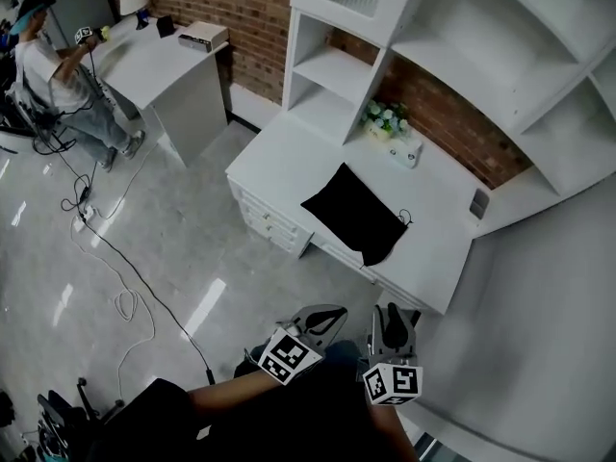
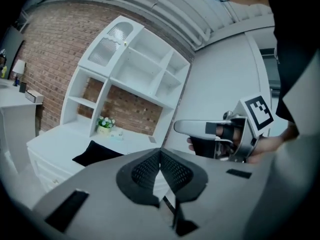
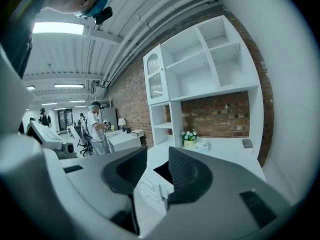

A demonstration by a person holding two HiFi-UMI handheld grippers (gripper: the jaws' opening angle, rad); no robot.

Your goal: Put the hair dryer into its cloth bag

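Down at the frame's bottom we hold both side by side, pointing roughly level: left gripper jaws pressed together, empty; right gripper jaws partly apart, empty. Black cloth bag lies mid-frame on the desk.

I note the worktop as white, smooth and faintly satin, like painted board; the shelf unit above it has the same finish. The bag reads as black cloth, matt and soft-edged. The wall is bare brick, rough and reddish-brown. The floor is pale, stone-patterned and glossy, throwing back streaks of light. The left hand-held gripper has a matt grey shell that looks like plastic; its pads are black, finely ribbed and rubber-like. The right hand-held gripper has the same finish.
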